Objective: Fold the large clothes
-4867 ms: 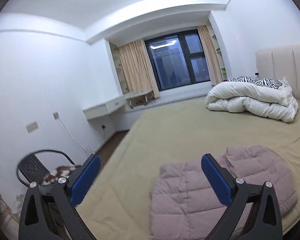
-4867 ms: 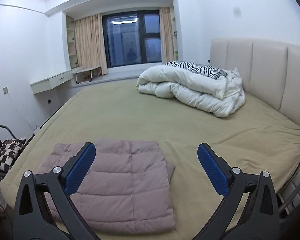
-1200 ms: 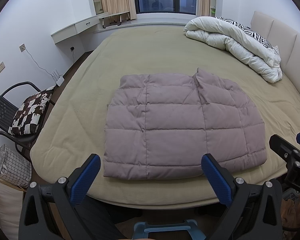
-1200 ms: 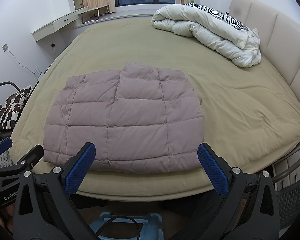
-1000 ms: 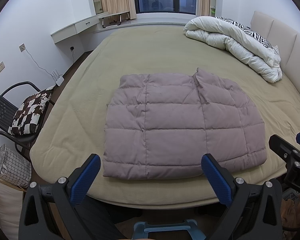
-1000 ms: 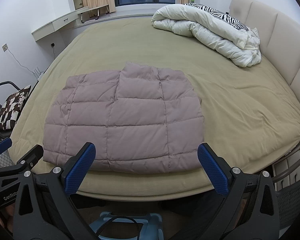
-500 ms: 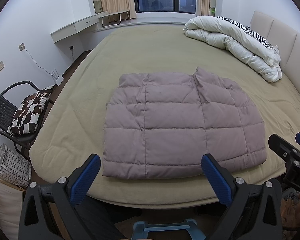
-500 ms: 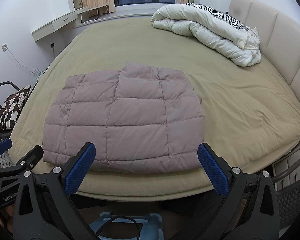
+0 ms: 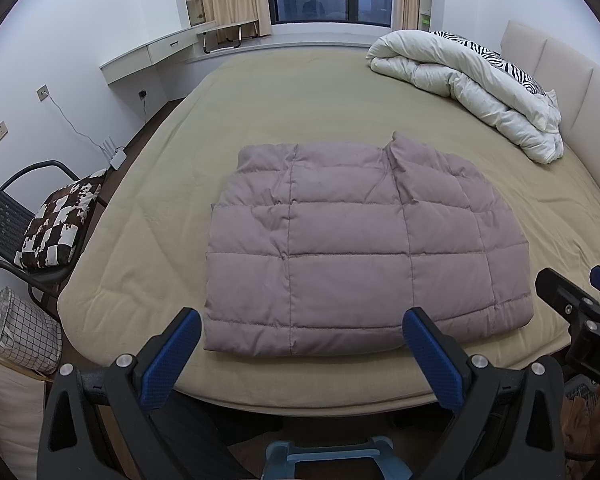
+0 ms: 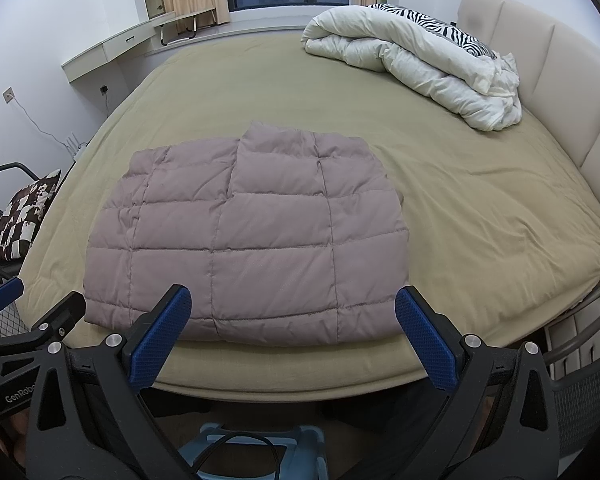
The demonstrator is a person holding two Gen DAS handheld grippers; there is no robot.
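Observation:
A mauve quilted down jacket point(image 9: 356, 248) lies folded into a flat rectangle near the front edge of the olive-green bed point(image 9: 300, 92); it also shows in the right wrist view point(image 10: 248, 232). My left gripper point(image 9: 300, 344) is open and empty, held above the bed's front edge just short of the jacket's near hem. My right gripper point(image 10: 292, 328) is open and empty, at the same hem. Each gripper shows at the edge of the other's view.
A rolled white duvet point(image 9: 468, 84) with a zebra-print pillow lies at the bed's far right by the padded headboard point(image 10: 548, 60). A black chair point(image 9: 24, 224) with a checked cushion and a grid-pattern basket point(image 9: 20, 332) stand left of the bed. A blue stand point(image 9: 328, 456) is on the floor below.
About five seconds ago both grippers pointed up at the room; now they look down on the folded jacket. Over the last second nothing has visibly moved.

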